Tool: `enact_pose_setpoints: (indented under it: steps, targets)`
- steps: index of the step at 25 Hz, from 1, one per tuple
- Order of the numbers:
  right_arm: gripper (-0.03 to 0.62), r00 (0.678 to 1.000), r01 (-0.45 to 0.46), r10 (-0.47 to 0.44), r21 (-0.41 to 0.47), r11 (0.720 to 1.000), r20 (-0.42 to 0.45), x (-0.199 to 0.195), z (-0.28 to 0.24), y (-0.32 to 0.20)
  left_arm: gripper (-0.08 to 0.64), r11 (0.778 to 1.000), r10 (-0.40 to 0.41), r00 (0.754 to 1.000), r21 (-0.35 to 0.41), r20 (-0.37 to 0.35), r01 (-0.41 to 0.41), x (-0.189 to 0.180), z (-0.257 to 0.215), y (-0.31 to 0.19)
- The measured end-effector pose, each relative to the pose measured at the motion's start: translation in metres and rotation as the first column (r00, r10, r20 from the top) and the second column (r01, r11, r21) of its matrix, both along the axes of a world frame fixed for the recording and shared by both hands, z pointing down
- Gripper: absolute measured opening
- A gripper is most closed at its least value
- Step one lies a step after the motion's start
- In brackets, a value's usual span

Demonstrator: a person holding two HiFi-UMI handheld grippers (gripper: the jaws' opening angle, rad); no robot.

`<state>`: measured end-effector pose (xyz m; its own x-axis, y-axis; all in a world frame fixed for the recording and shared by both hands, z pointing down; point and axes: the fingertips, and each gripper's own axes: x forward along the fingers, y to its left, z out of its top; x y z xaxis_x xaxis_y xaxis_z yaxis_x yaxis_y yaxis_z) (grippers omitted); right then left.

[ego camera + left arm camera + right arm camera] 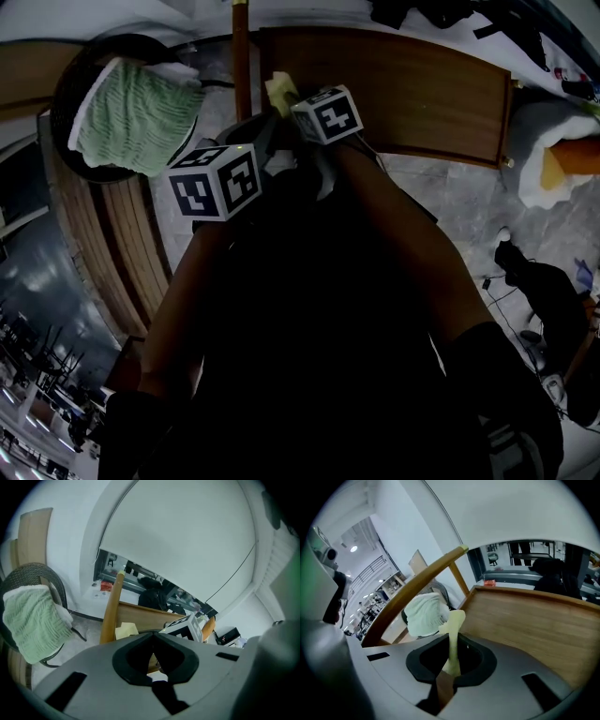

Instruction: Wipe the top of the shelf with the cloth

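Head view: left gripper (265, 131) and right gripper (286, 98) held close together in front of the person, both pointed at the near end of the wooden shelf (412, 94). A pale yellow cloth (279, 88) shows at the right gripper's tip, by the shelf's left edge. A wooden pole (241, 56) stands just beside it. A green towel (131, 112), draped over a dark round woven frame (70, 80), lies well apart to the left. Left gripper view: jaws brought together at the tips with nothing between them. The cloth and the right gripper's marker cube (185, 627) are ahead, in front of the shelf. Right gripper view: jaws clenched on the cloth, one limp fold standing up above them. The shelf's top runs off to the right, bare wood. Contact between cloth and top cannot be told. Task status, as judged: cloth in hand and brought to the shelf's end. No stroke across the top is evident, so the whole length remains to be wiped.
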<state>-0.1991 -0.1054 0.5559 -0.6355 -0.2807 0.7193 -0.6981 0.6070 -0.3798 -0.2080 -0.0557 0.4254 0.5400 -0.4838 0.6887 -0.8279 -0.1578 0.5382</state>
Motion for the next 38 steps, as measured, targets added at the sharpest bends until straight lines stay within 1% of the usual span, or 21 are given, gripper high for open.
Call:
enact_pose_setpoints:
  steps: [4, 7, 9, 15, 21, 25, 29, 34, 38]
  targets:
    - [0.044, 0.999, 0.014, -0.015, -0.032, 0.999, -0.048, -0.008, 0.022, 0.005, 0.012, 1.0, 0.008, 1.0, -0.006, 0.012, -0.008, -0.008, 0.004, 0.0]
    - [0.044, 0.998, 0.008, -0.011, -0.047, 0.999, -0.066, -0.009, 0.034, 0.005, 0.011, 0.999, 0.031, 0.997, -0.013, 0.069, -0.031, -0.013, 0.013, 0.002]
    - [0.044, 0.997, 0.011, -0.015, -0.055, 0.998, -0.073, -0.012, 0.04, 0.006, 0.012, 0.999, 0.037, 0.996, -0.021, 0.087, -0.036, -0.015, 0.017, 0.003]
    - [0.044, 0.994, 0.035, -0.04, -0.053, 0.998, -0.097, -0.018, 0.044, 0.007, 0.012, 0.999, 0.034, 0.997, -0.044, 0.069, -0.031, -0.014, 0.023, 0.001]
    - [0.044, 0.992, 0.041, -0.045, -0.04, 0.998, -0.118, -0.005, 0.044, 0.006, 0.011, 0.998, 0.047, 0.997, -0.049, 0.053, -0.044, -0.003, 0.025, 0.0]
    - [0.044, 0.988, 0.026, -0.031, -0.035, 0.999, -0.148, 0.016, 0.046, 0.003, 0.012, 0.998, 0.049, 0.998, -0.049, 0.05, -0.047, 0.008, 0.029, -0.002]
    - [0.044, 0.984, -0.005, 0.0, -0.033, 0.999, -0.179, 0.051, 0.046, 0.0, 0.012, 0.996, 0.07, 0.996, -0.051, 0.049, -0.068, 0.03, 0.033, -0.002]
    - [0.044, 0.979, -0.05, 0.044, -0.023, 0.998, -0.2, 0.102, 0.044, -0.003, 0.012, 0.995, 0.092, 0.995, -0.053, 0.04, -0.09, 0.062, 0.034, -0.003]
    - [0.044, 0.972, -0.091, 0.086, -0.016, 0.996, -0.218, 0.15, 0.044, -0.004, 0.012, 0.993, 0.107, 0.994, -0.051, 0.032, -0.105, 0.095, 0.035, -0.003]
